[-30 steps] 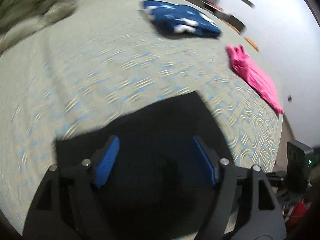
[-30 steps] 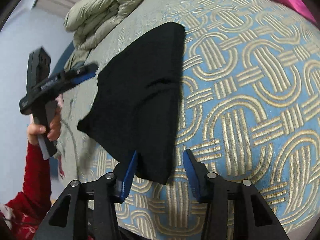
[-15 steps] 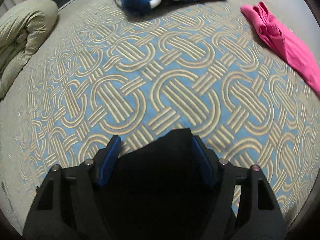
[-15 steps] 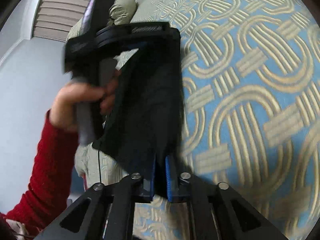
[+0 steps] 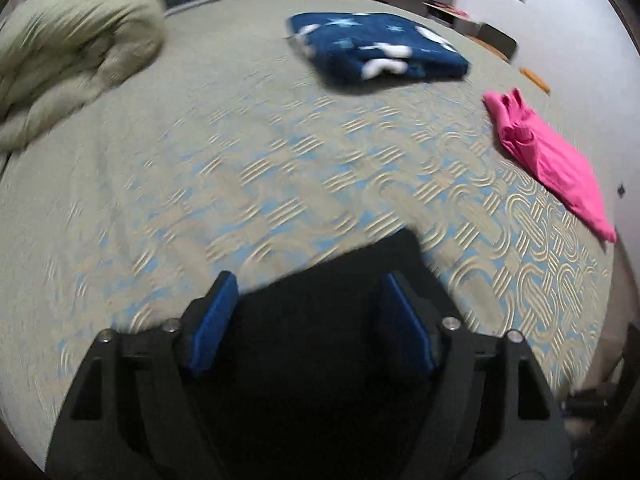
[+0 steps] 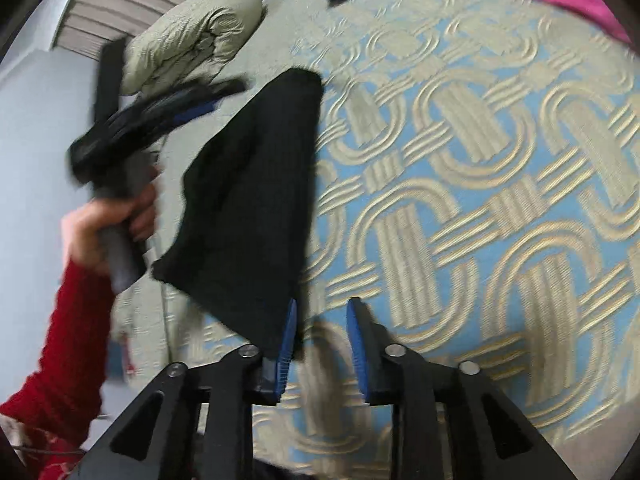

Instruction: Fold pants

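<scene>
We see folded black pants (image 6: 256, 200) on the patterned bed (image 5: 280, 152). Left hand-held gripper (image 5: 308, 316) opening above them, right hand-held gripper (image 6: 322, 344) opening, empty, beside their edge. White walls (image 5: 560, 20).

The pants (image 5: 348, 280) lie near on the bedspread (image 5: 240, 168); the quilt (image 5: 68, 56) far left, the blanket (image 5: 372, 48) far, the garment (image 5: 548, 160) right.

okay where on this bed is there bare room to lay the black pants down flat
The widest bare stretch of the bedspread lies between the rolled quilt, the navy star blanket and the black pants. The side by the pink garment is tighter.
</scene>
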`<state>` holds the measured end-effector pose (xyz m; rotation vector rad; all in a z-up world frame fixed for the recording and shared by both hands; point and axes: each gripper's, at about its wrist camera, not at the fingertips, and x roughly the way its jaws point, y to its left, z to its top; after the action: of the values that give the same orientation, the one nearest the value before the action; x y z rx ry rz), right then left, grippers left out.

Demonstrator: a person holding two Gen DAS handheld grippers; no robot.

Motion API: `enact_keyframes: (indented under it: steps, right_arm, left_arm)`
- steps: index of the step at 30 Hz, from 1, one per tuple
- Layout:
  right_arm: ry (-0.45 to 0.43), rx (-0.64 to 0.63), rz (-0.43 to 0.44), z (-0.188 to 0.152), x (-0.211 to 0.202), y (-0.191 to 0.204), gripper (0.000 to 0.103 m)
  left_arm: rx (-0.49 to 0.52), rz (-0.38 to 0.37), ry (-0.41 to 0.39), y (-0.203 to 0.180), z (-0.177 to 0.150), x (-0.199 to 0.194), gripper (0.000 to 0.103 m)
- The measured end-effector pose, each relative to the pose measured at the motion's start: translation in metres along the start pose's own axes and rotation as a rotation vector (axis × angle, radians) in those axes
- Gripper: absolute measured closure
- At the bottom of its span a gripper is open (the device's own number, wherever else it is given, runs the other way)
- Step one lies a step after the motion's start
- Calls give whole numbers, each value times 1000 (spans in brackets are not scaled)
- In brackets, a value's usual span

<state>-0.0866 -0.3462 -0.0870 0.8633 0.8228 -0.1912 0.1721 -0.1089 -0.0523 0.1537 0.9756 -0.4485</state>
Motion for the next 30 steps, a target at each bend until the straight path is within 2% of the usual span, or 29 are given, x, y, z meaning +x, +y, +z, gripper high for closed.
enact_keyframes:
  steps: [5, 8, 10, 11, 17, 19, 22, 26, 30]
  right_arm:
    - [-12, -18, -39, 1, 2, 10, 74]
    - [-15, -46, -73, 4, 5, 19, 73]
    - [-17, -62, -98, 7, 4, 23, 73]
    - [-18, -66, -112, 11, 12, 35, 73]
    - [-42, -112, -181, 21, 17, 49, 71]
    - [-93, -135, -221, 26, 17, 55, 68]
    - [-183, -207, -297, 34, 19, 63, 68]
    - [-203, -205, -285, 44, 22, 59, 68]
    - [-186, -176, -257, 49, 27, 55, 68]
  left_arm:
    - [-120, 71, 48, 69, -46, -15, 22]
    - [-230, 14, 82, 107, -73, -21, 22]
    - [-302, -37, 64, 126, -91, -28, 22]
    - [-310, -37, 52, 130, -96, -31, 21]
    - [-266, 31, 21, 130, -114, -36, 21]
    - [-238, 46, 10, 126, -116, -38, 21]
    - [-204, 28, 5, 121, -117, -37, 21]
    - [-177, 21, 50, 120, -118, -26, 21]
    - [-214, 1, 53, 126, -119, -22, 21]
